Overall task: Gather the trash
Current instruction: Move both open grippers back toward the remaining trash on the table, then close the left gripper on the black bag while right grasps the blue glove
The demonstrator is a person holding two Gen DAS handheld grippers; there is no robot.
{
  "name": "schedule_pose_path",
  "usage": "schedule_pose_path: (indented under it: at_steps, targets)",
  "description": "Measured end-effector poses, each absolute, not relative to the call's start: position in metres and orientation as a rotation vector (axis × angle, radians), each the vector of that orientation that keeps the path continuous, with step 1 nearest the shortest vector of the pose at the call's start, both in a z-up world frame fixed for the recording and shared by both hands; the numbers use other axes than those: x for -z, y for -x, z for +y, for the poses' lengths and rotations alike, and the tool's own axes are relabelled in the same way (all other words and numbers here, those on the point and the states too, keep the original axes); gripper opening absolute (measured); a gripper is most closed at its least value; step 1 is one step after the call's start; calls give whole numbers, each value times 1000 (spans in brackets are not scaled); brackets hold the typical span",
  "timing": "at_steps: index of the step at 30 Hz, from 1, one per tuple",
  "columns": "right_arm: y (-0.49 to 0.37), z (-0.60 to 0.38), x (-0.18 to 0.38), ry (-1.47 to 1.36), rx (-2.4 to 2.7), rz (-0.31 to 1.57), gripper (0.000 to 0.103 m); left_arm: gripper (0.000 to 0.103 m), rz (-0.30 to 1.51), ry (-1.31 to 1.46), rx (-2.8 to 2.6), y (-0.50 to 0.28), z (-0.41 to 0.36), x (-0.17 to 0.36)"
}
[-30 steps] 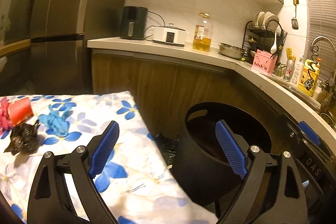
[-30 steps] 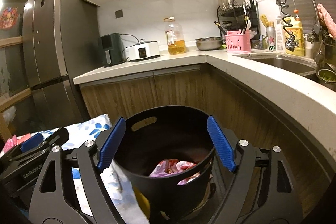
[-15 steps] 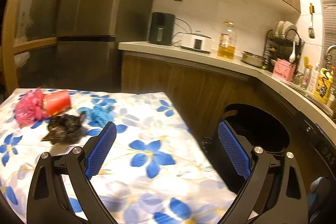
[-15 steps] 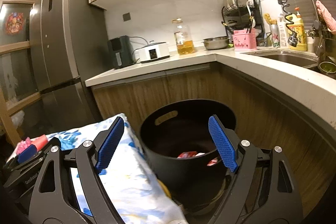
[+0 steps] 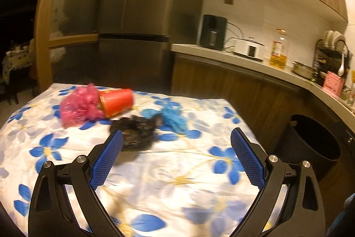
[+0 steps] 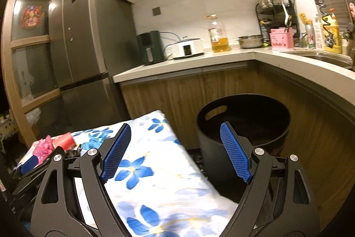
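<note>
While both grippers are standing wide open and holding nothing, the left gripper (image 5: 176, 156) is facing the crumpled black wrapper (image 5: 135, 130) lying on the floral tablecloth (image 5: 188, 188) beside the blue wad (image 5: 172, 118), red cup (image 5: 117, 101) and pink bag (image 5: 78, 107). Closing low around the wrapper without pinching cloth is looking wise. The right gripper (image 6: 175, 151) is hovering near the black bin (image 6: 244, 123), whose contents are sitting hidden below its rim.

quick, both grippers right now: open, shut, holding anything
Left gripper: open, nothing held, aimed at the black crumpled trash.
Right gripper: open, nothing held, near the black bin.
</note>
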State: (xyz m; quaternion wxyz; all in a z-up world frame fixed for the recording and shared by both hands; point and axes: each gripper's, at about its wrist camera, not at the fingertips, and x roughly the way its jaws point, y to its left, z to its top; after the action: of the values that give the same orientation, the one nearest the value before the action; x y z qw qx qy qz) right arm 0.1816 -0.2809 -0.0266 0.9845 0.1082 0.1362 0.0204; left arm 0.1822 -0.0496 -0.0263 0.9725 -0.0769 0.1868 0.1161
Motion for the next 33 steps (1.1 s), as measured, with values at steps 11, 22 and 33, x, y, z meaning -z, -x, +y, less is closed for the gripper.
schedule_pose_path:
  at_steps: [11, 22, 33]
  targets:
    - [-195, -232, 30, -192, -122, 282, 81, 93, 383, 158, -312, -200, -1, 40]
    - [-222, -195, 34, -186, -163, 304, 81, 93, 474, 238, -312, -244, 33, 61]
    - [-258, -155, 47, -139, -198, 347, 81, 71, 651, 307, -240, -284, 48, 93]
